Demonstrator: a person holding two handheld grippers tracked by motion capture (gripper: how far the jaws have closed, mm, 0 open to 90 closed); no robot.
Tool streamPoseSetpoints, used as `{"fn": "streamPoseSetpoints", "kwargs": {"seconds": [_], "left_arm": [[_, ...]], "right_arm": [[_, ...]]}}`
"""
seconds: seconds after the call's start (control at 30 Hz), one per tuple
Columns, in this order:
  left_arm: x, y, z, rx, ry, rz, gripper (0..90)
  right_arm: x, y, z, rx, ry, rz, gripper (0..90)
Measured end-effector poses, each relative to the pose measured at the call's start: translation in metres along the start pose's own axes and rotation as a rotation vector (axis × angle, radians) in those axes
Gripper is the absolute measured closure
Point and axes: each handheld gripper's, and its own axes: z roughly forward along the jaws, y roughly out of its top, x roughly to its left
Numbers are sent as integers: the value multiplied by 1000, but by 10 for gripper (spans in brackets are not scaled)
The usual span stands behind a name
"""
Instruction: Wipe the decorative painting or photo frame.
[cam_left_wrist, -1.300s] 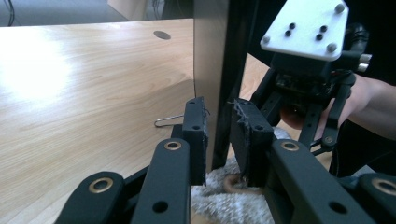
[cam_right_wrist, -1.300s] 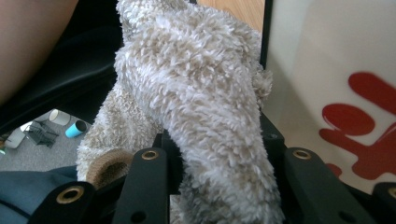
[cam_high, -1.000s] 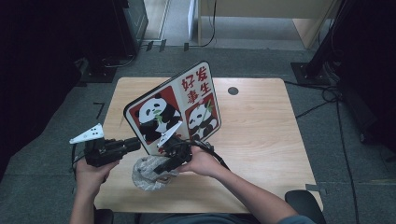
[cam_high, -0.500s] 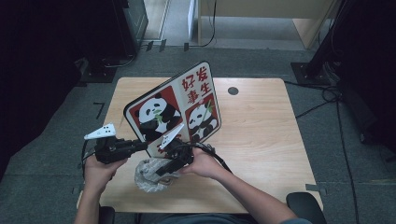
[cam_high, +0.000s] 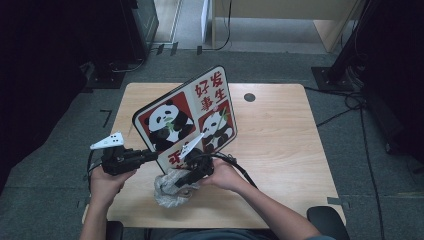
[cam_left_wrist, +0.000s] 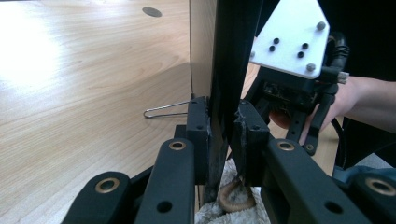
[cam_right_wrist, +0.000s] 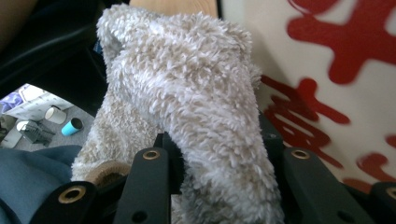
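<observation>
A board printed with pandas and red characters (cam_high: 185, 117) stands tilted on the wooden table (cam_high: 280, 145). My left gripper (cam_high: 150, 156) has just been closing its jaws on the board's lower left edge. Up close its pads (cam_left_wrist: 198, 126) press on the dark edge of the board (cam_left_wrist: 229, 56). My right gripper (cam_high: 182, 181) is shut on a fluffy beige cloth (cam_high: 170, 192) at the foot of the board. The cloth (cam_right_wrist: 187, 93) bulges out between the right gripper's (cam_right_wrist: 215, 154) jaws, against the board's printed face (cam_right_wrist: 327, 70).
A thin wire leg (cam_left_wrist: 163, 110) lies on the table behind the board. A dark round hole (cam_high: 249, 97) sits near the table's far edge. Bare wood stretches to the right. Cables and dark furniture ring the table on the grey floor.
The right hand has sunk a little with the cloth, toward the table's near edge. The left gripper's jaws have narrowed onto the board's edge. The board stays tilted as before.
</observation>
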Motion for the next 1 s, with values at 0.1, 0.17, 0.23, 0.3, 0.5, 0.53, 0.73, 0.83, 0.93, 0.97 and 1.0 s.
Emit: {"fn": "streamPoseSetpoints", "kwargs": {"seconds": [0.1, 0.17, 0.23, 0.3, 0.5, 0.53, 0.73, 0.83, 0.93, 0.97, 1.0], "left_arm": [[0, 0, 0, -1, -2, 0, 787], [0, 0, 0, 1, -1, 2, 787], [0, 0, 0, 1, -2, 3, 787], [0, 0, 0, 0, -4, 2, 787], [0, 0, 0, 0, -8, 1, 787], [0, 0, 0, -1, -9, 0, 787], [1, -1, 0, -3, -13, 0, 786], [1, -1, 0, -4, -13, 1, 785], [1, -1, 0, -5, -14, 0, 784], [1, -1, 0, -6, -16, -3, 784], [1, -1, 0, -6, -16, -3, 783]], "right_arm": [[-3, -3, -2, 3, -9, 6, 667], [-5, -4, -4, 9, -11, 14, 667], [-7, -5, -6, 11, -20, 10, 667], [-8, -6, -8, 11, -26, 2, 668], [-14, -11, -15, 16, -42, 13, 671], [-16, -12, -16, 17, -45, 21, 671], [-25, -21, -26, 22, -68, 65, 671], [-31, -24, -31, 15, -76, 67, 671], [-34, -27, -34, 13, -75, 70, 671], [-33, -27, -35, 14, -75, 68, 671], [-33, -27, -36, 16, -73, 63, 673]]}}
